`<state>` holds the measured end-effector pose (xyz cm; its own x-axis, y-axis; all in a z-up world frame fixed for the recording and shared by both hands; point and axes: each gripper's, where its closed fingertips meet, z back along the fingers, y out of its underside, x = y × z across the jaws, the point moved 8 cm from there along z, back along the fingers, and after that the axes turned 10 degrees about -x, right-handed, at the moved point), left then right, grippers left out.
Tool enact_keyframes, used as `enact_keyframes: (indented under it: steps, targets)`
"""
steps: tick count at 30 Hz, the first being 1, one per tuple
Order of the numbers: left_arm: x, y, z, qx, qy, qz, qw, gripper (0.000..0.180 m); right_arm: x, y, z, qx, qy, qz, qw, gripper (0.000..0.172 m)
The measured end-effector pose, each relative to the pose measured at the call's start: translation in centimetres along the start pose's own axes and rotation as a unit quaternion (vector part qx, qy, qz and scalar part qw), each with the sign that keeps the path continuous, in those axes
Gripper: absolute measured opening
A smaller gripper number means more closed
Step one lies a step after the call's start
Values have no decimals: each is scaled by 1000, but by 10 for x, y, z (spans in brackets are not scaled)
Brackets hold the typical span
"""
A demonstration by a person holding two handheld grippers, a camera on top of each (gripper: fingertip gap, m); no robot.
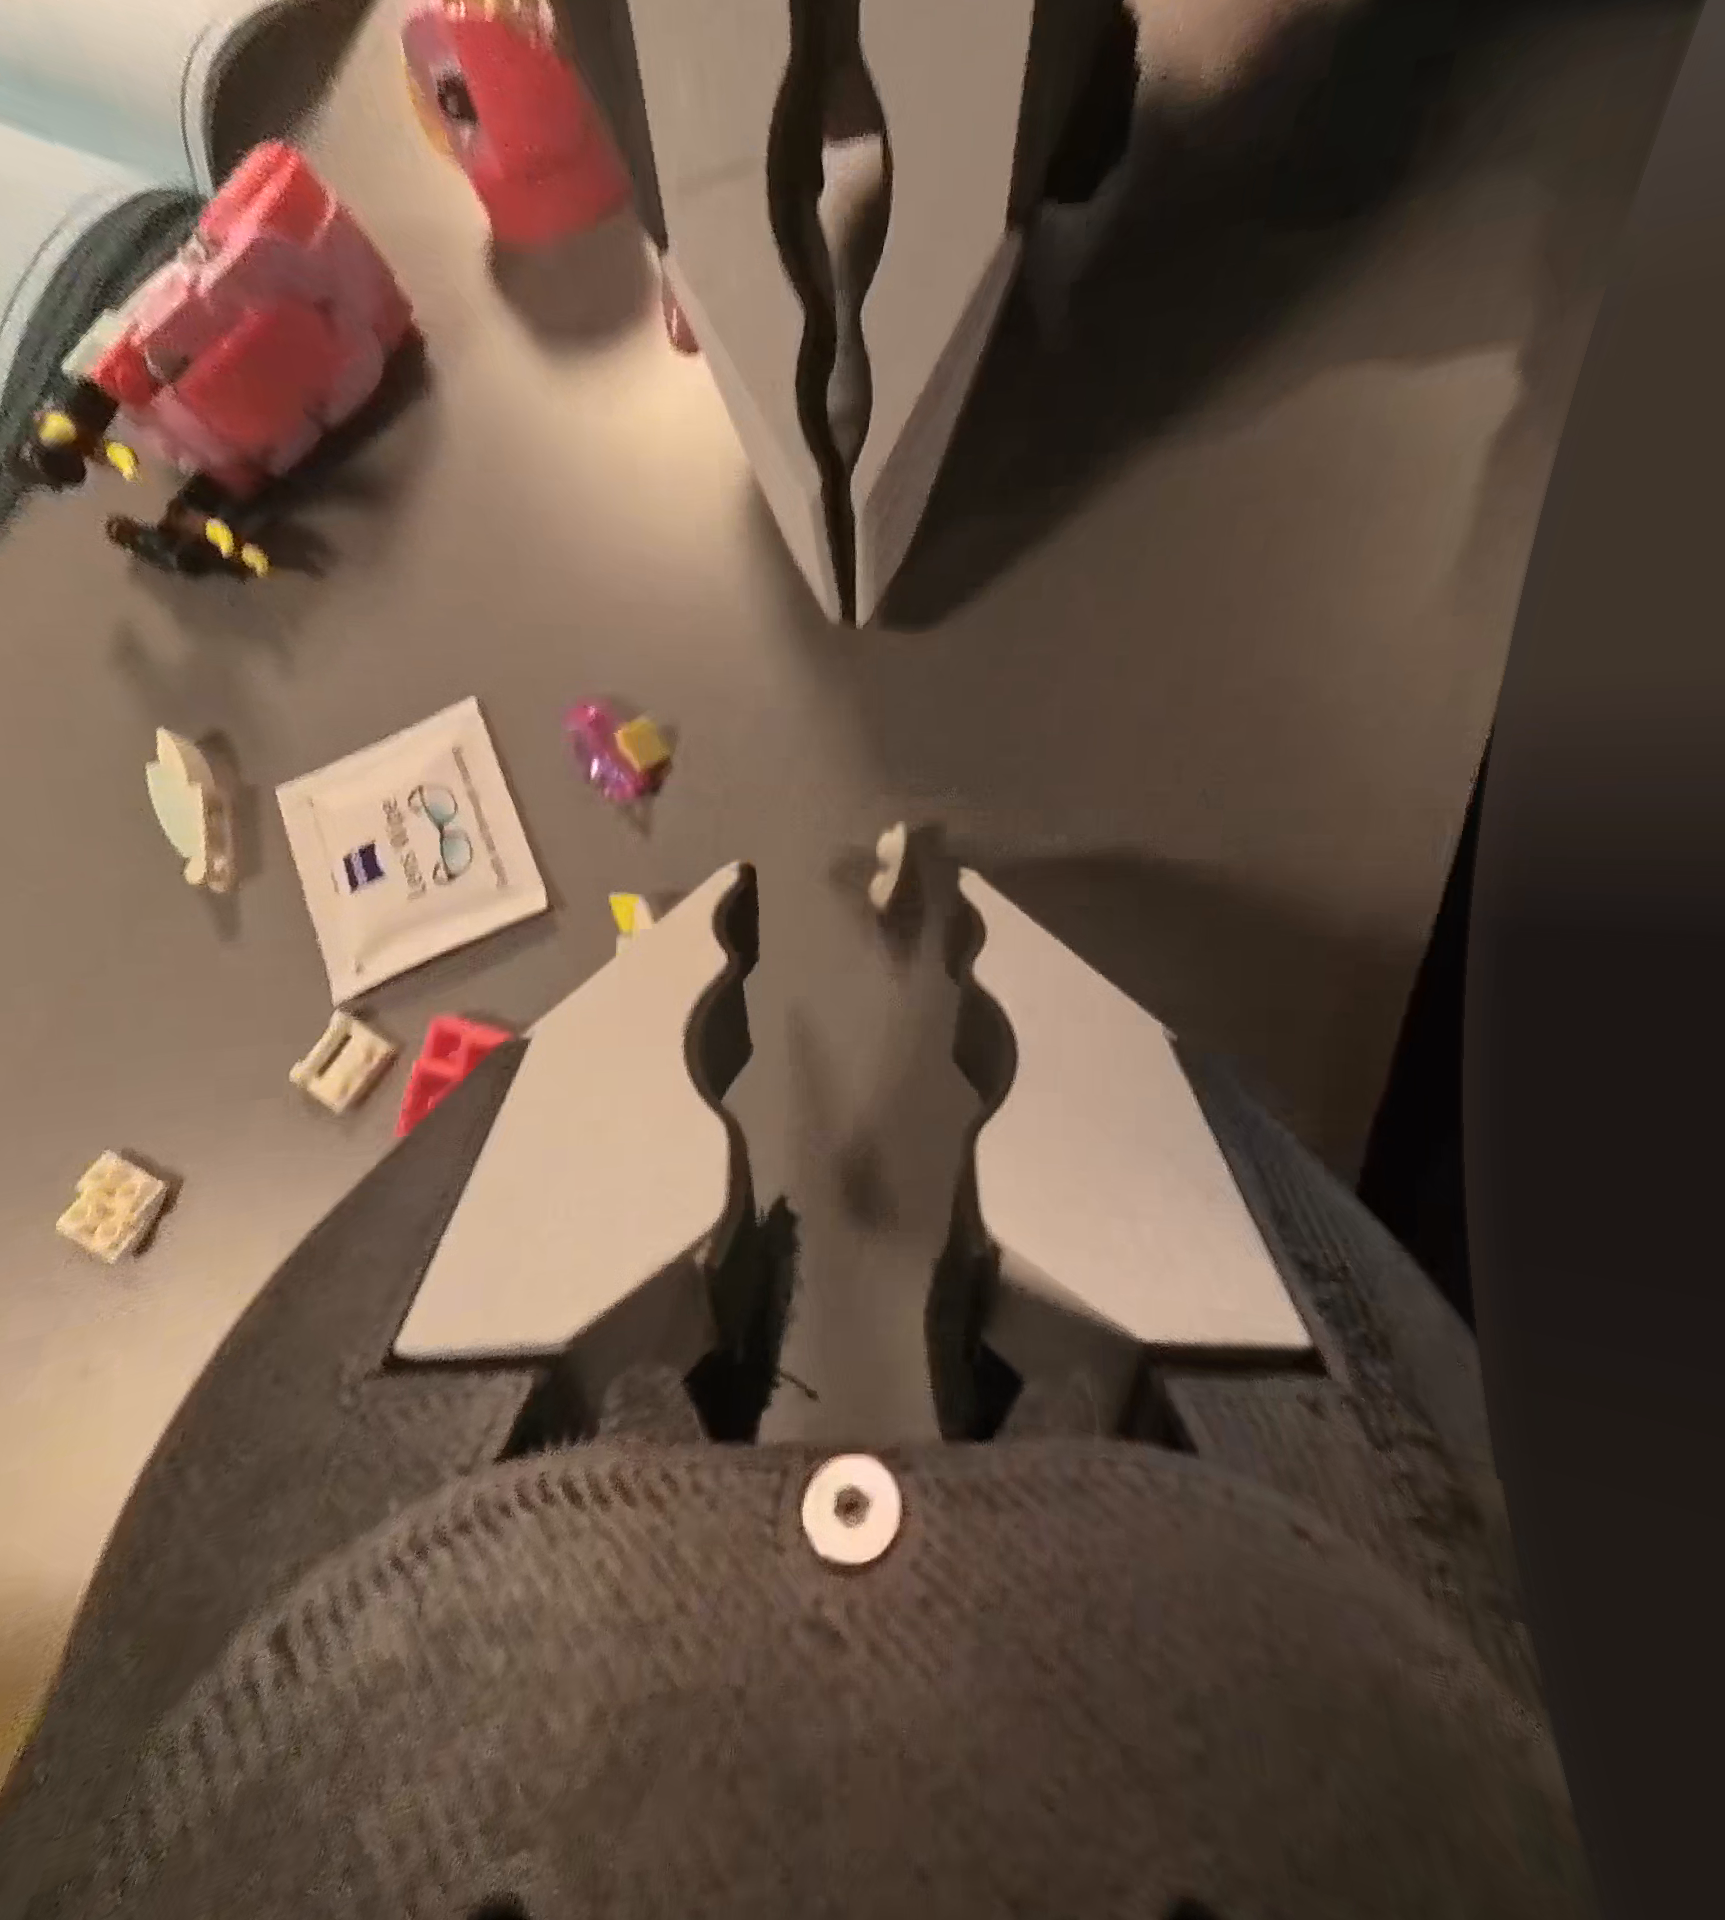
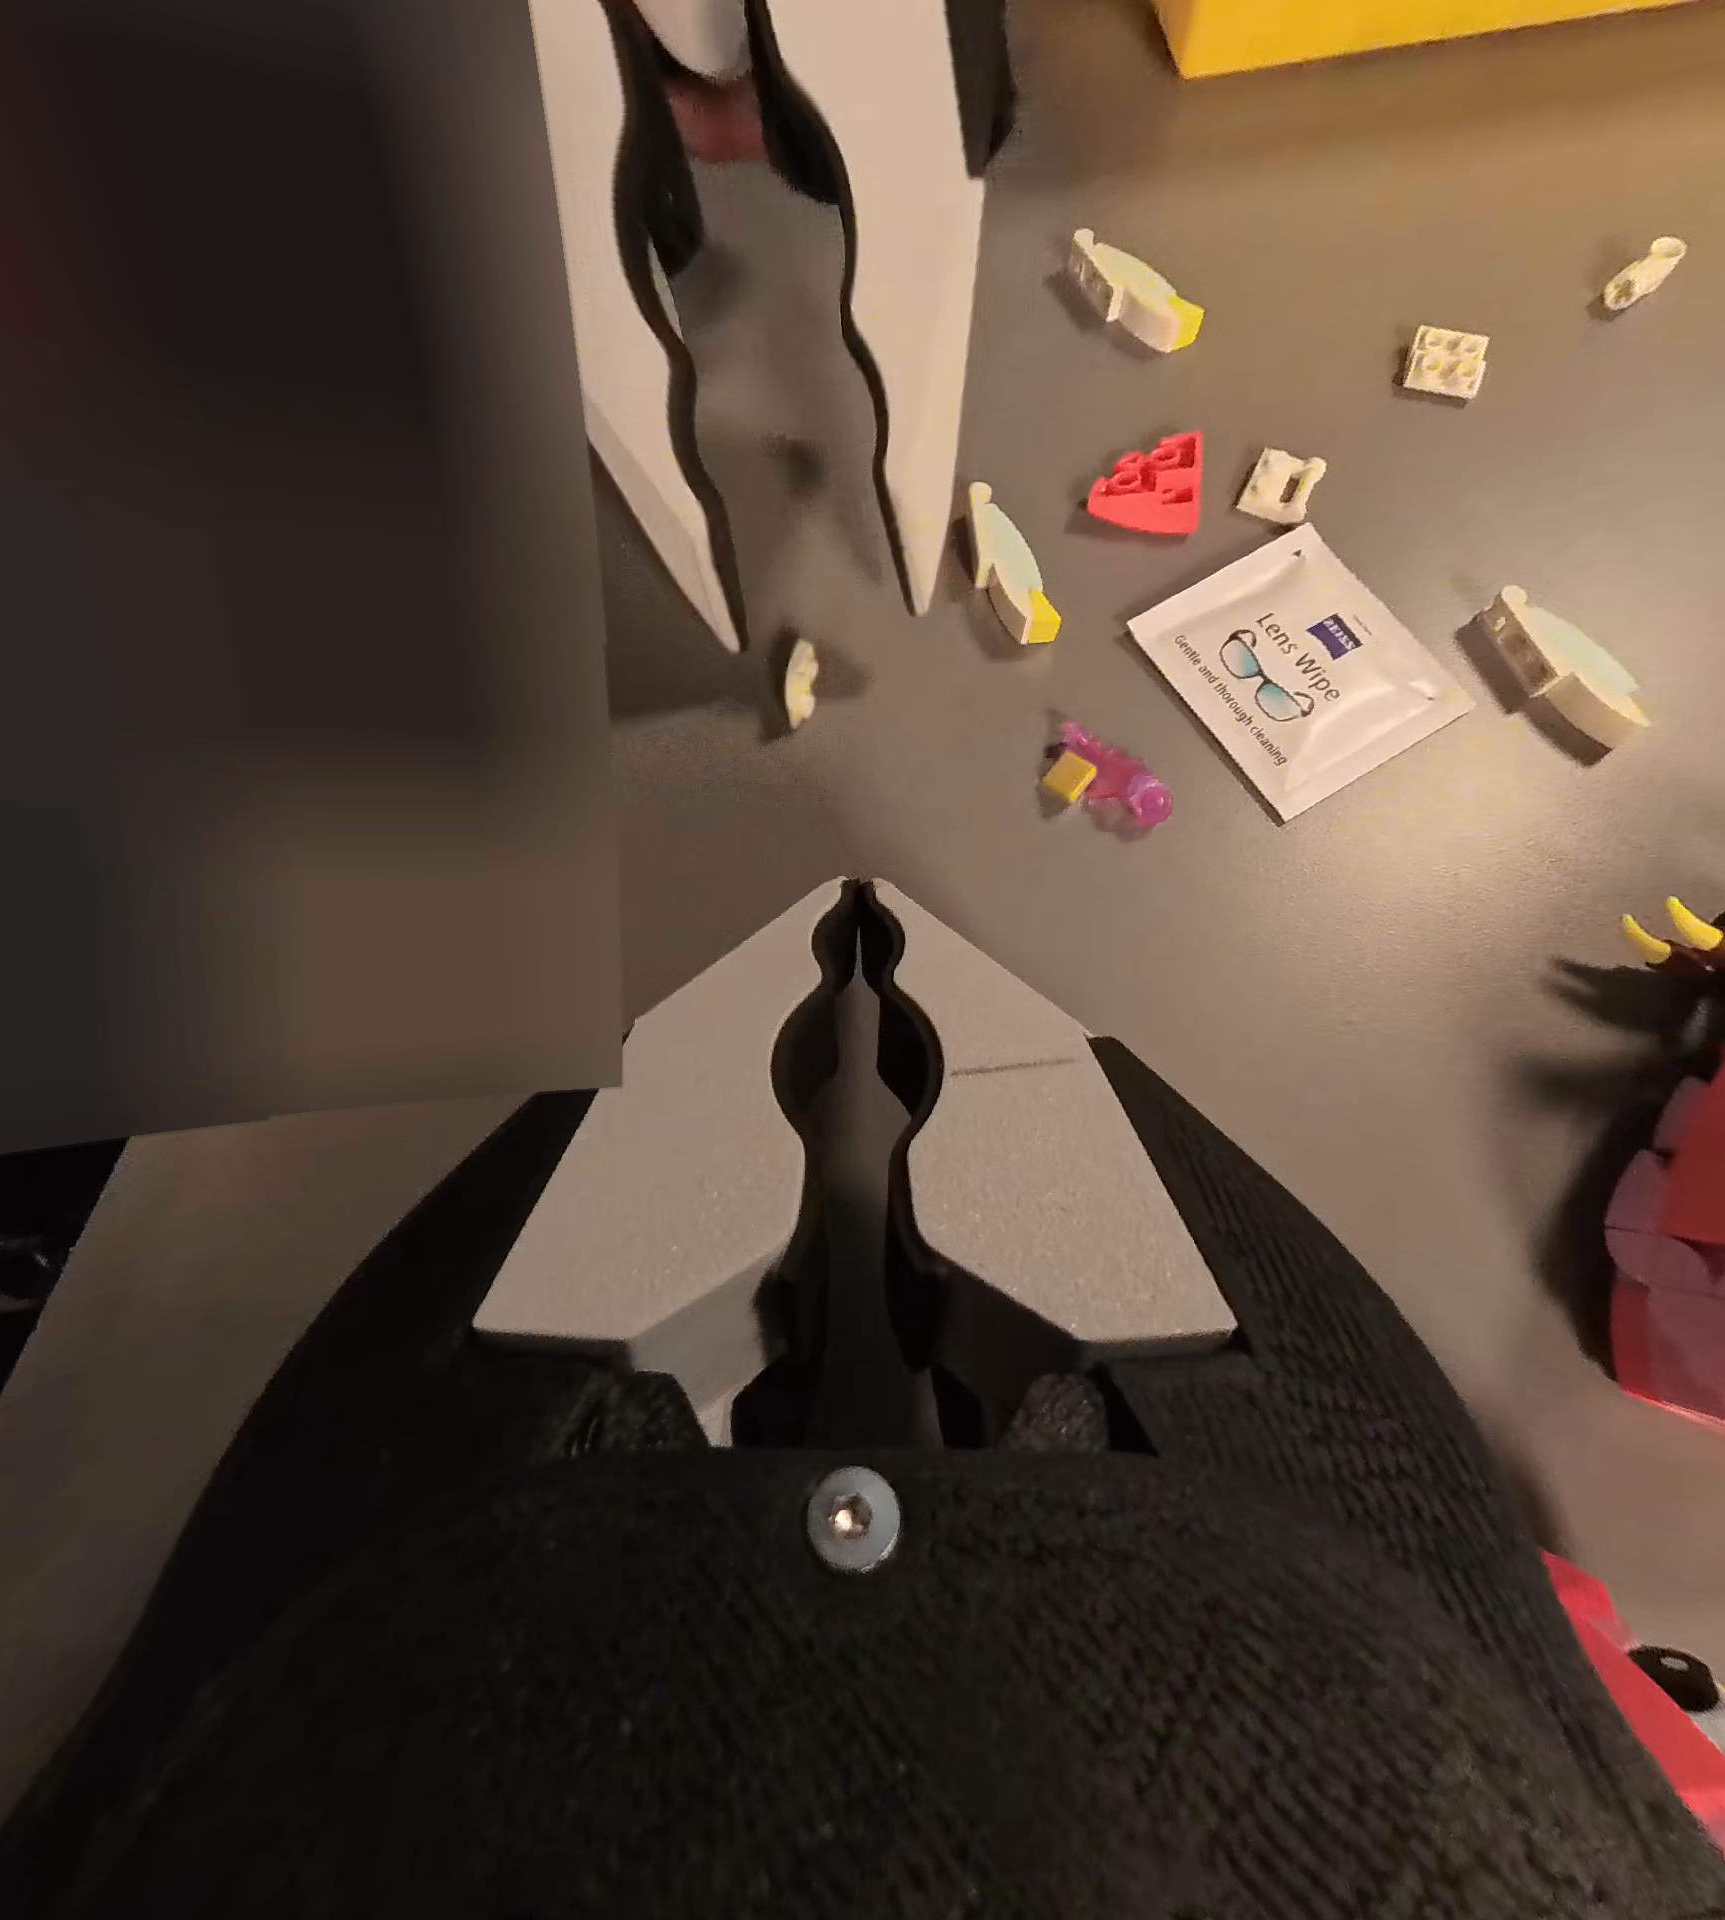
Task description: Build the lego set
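Above a grey table (image 2: 1253, 987), the left gripper (image 1: 853, 894) hangs with its fingers spread and nothing between them, a small cream piece (image 1: 894, 871) lying on the surface just ahead of its tips. The right gripper (image 2: 856, 885) faces it from the opposite side, fingers pressed together on nothing. Scattered near them lie a white sachet (image 1: 411, 847), a pink-and-yellow piece (image 1: 619, 750), a red wedge brick (image 2: 1149, 483), cream bricks (image 2: 1447, 361) and a red block model (image 1: 255, 322).

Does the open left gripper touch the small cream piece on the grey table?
Apart. In the right wrist view, grey table shows between the left gripper's fingertips and the small cream piece.
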<state>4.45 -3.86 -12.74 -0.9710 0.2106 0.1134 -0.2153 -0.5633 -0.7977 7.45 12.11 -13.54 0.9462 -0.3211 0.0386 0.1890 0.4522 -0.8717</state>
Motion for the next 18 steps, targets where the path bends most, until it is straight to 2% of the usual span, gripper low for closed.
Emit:
enact_keyframes:
  steps: [5, 10, 18]
  targets:
    - [2, 8, 7, -5, 1, 28, 1000, 29, -6, 1, 0, 3, 33, -10, 999, 2]
    - [1, 10, 3, -2, 11, 36, 999, 31, -17, 2, -9, -3, 86, -39, 996, 21]
    - [4, 9, 5, -26, 1, 34, 999, 31, -21, -8, -27, -5, 129, -44, 991, 22]
